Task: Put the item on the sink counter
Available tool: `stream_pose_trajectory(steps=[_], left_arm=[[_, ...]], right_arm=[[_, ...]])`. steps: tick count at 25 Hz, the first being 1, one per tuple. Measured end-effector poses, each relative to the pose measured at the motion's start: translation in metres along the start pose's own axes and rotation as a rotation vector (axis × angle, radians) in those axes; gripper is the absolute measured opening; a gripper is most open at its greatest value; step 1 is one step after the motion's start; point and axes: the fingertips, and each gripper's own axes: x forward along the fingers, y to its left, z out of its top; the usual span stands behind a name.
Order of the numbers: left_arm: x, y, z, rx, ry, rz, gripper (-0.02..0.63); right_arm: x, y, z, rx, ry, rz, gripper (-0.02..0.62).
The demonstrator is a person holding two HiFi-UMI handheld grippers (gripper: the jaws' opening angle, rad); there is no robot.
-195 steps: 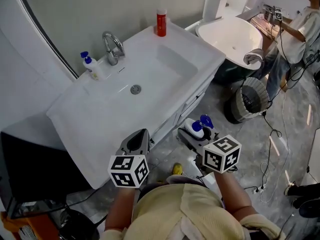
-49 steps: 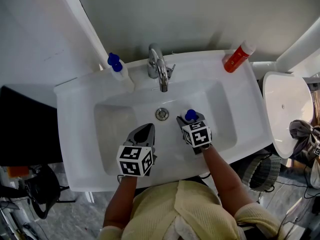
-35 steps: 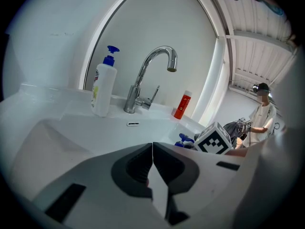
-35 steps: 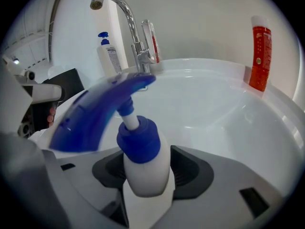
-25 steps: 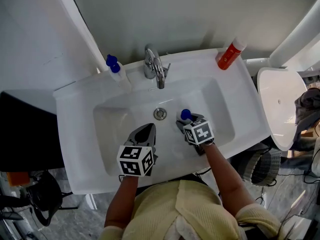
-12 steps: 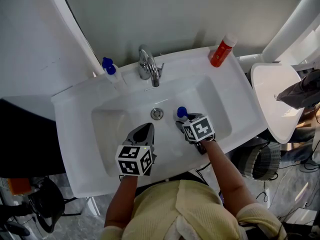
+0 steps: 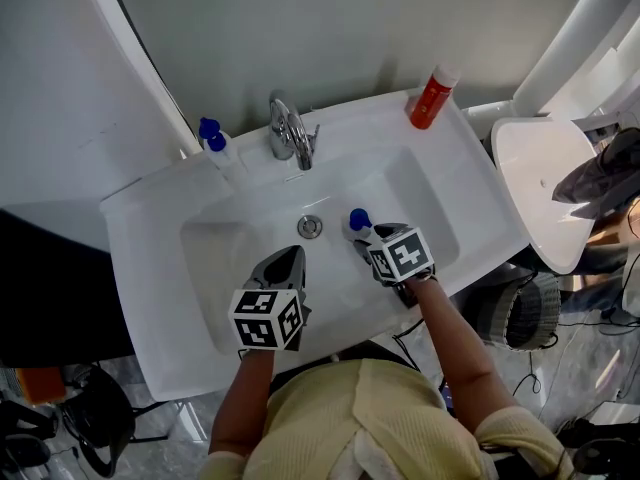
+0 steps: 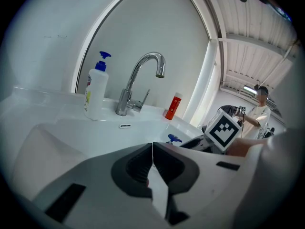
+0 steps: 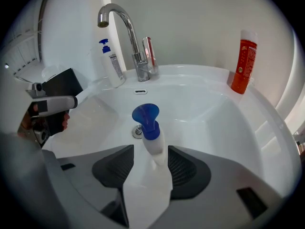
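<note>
1. Nearest, the left gripper hangs over the sink basin's front, jaws pressed together, empty.
2. Beyond, the right gripper clamps a white bottle with blue pump top, above the basin beside the drain.

The sink is plain white, and its tap at twelve o'clock is chrome. The pump bottle is white with a blue head, like the soap bottle at eleven. At one o'clock the slim bottle is red with a white cap. The left gripper and right gripper are grey, and their cubes bear black-and-white squares.
</note>
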Motion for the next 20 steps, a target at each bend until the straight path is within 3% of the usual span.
stream_pose_trajectory(steps=[10, 20], left_arm=[[0.003, -0.002, -0.010, -0.001, 0.048, -0.012, 0.037], [0.001, -0.005, -0.015, 0.001, 0.079, -0.032, 0.037]], right_arm=[[-0.032, 0.004, 0.001, 0.037, -0.070, -0.040, 0.229], [-0.076, 0.015, 0.013, 0.067, -0.227, -0.096, 0.158]])
